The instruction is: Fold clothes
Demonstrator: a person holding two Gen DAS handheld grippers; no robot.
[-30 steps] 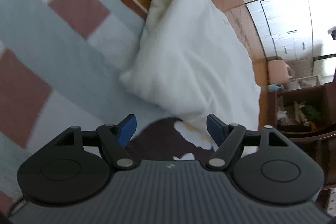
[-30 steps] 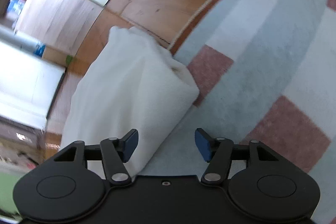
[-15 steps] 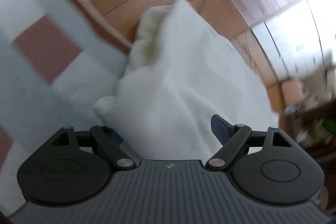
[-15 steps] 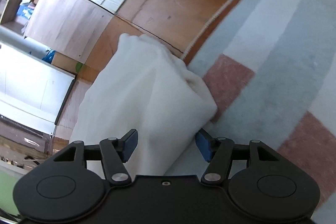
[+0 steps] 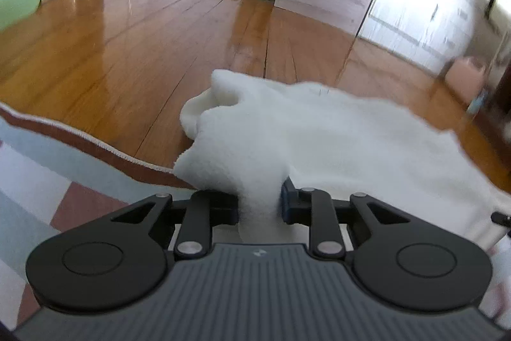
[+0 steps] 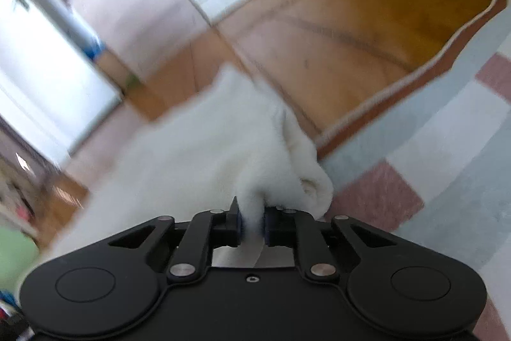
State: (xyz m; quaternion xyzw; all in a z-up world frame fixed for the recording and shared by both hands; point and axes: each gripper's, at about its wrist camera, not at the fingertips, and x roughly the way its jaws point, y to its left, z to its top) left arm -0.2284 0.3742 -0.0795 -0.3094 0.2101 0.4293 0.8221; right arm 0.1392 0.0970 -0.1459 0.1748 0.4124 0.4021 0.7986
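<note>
L gripper (image 5: 259, 206): jaws closing on a bunched corner of the white garment (image 5: 319, 143), cloth pinched btwn them. Garment lies half on the rug (image 5: 38, 168), half on the wood floor (image 5: 127, 53). R gripper (image 6: 253, 224): jaws closing, pinching another corner. Step looks like gripping to fold; next likely needs both lifting evenly w/o slipping.

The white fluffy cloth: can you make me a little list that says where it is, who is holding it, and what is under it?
cloth: white garment, soft and bunched
left gripper: fingers closing, a fold of the cloth pinched between them
right gripper: fingers closing, squeezing another bunch of the cloth
under it: wooden floor, beside the checked rug
rug edge: brown border with a pale trim
folded yet: cannot tell, the pictures are blurry
</note>
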